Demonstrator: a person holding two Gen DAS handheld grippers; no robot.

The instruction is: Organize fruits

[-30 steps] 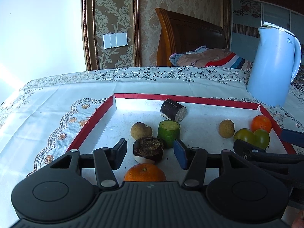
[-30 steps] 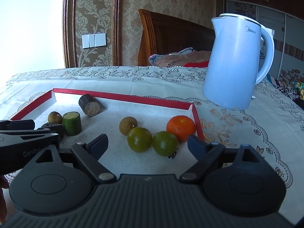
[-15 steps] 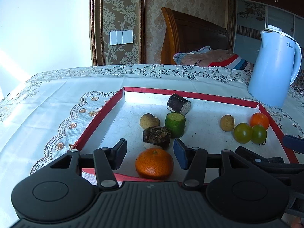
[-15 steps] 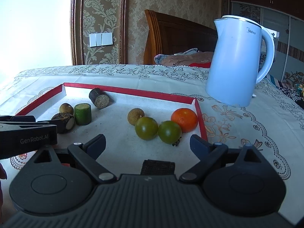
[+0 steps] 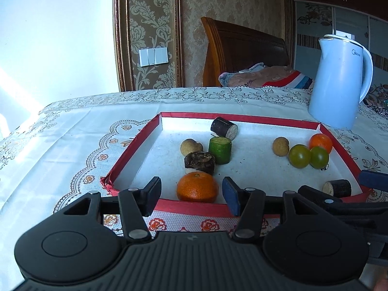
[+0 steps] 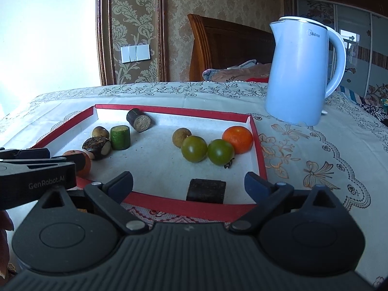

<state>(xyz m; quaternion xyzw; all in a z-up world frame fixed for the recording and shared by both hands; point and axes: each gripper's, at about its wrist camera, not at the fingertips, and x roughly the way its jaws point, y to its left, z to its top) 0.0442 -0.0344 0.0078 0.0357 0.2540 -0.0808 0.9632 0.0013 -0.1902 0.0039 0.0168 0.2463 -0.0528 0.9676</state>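
Observation:
A red-rimmed tray (image 5: 135, 145) with a white floor holds the fruits. One orange (image 5: 197, 186) rests at its near edge between the fingertips of my left gripper (image 5: 191, 194). The jaws are opening and the pads stand clear of the orange. A dark cane piece (image 6: 206, 190) lies at the near rim between the fingers of my right gripper (image 6: 188, 183). Those jaws are wide, still opening, and do not touch it. Further in are two green tomatoes (image 6: 194, 149), a small orange (image 6: 237, 139), two longans (image 6: 180, 137), a green cane piece (image 6: 120, 137) and other dark pieces (image 6: 140, 121).
A pale blue kettle (image 6: 298, 72) stands on the patterned tablecloth (image 5: 60, 145) beyond the tray's far right corner. My left gripper (image 6: 36, 167) crosses the left side of the right wrist view, partly hiding the near orange. A wooden headboard and bedding lie behind the table.
Both grippers have drawn back toward the tray's near edge. The orange now lies out ahead between the left fingertips. The dark cane piece has come into view ahead of the right gripper.

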